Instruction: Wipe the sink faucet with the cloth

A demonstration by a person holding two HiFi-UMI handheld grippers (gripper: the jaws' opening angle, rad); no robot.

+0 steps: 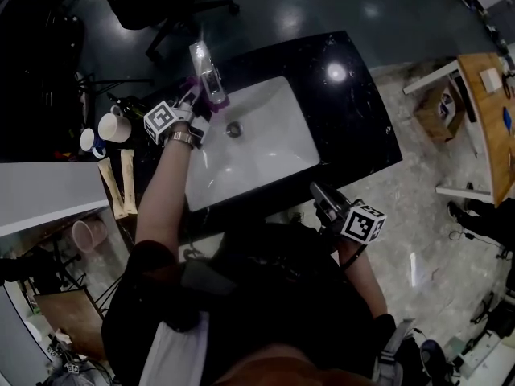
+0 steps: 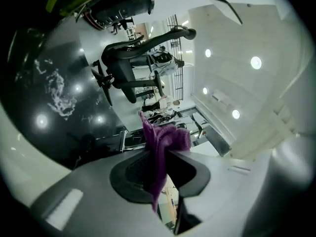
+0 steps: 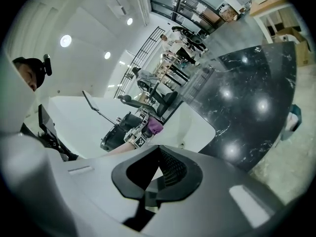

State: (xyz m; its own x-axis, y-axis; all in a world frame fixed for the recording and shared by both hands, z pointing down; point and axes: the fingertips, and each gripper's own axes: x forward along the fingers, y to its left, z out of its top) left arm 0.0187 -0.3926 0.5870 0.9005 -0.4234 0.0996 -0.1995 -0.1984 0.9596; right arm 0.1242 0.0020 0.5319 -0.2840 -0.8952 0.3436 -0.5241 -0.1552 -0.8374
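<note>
The chrome faucet (image 1: 208,72) stands at the back left of the white sink (image 1: 265,147), which is set in a black marble counter (image 1: 354,111). My left gripper (image 1: 195,96) reaches in beside the faucet's base, shut on a purple cloth (image 1: 193,85). In the left gripper view the cloth (image 2: 165,142) is bunched between the jaws (image 2: 160,164) and hangs down past them. My right gripper (image 1: 319,191) is held off the counter's front edge, shut with nothing in it (image 3: 155,174). From there I see the left gripper's marker cube (image 3: 139,141) and the cloth (image 3: 155,125) across the basin.
Two mugs (image 1: 113,127) stand on the counter left of the faucet, and two tan packets (image 1: 121,182) lie nearer me. A black office chair (image 1: 173,6) is behind the counter. A wooden table (image 1: 487,111) and a cardboard box (image 1: 441,107) are at the right.
</note>
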